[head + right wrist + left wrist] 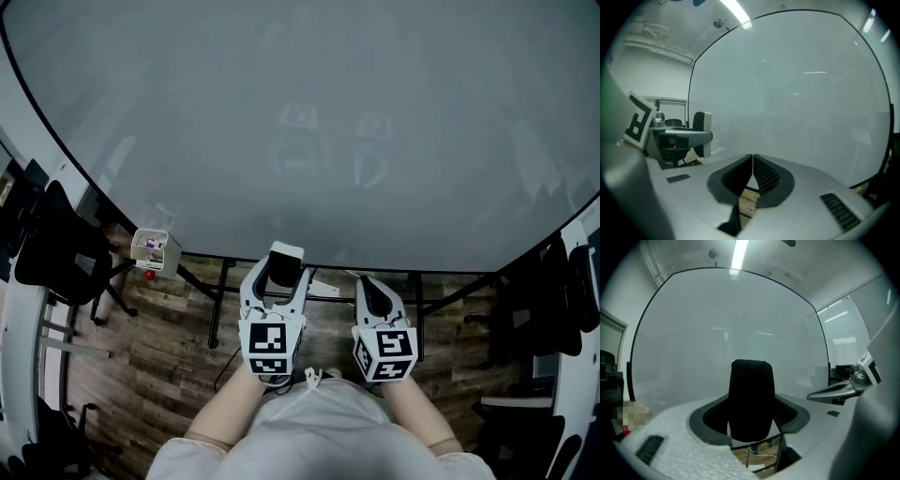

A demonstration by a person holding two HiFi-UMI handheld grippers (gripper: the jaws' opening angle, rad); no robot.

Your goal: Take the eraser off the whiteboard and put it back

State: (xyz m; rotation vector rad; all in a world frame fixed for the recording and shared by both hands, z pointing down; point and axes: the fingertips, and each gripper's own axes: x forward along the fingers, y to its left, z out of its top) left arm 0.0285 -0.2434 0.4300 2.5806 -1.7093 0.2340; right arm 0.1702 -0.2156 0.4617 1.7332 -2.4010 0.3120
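The whiteboard fills nearly everything ahead, its curved lower edge standing over a wooden floor. Only the head view shows that floor, the dark chairs at the left and a small white box by the board's lower left edge. The left tongs are clamped on the eraser, held up before the lower part of the board; I cannot tell whether it touches. The left gripper view shows its black felt face upright between the pads, while the right gripper view catches it side-on with a white back. The right tongs are pressed together, empty.
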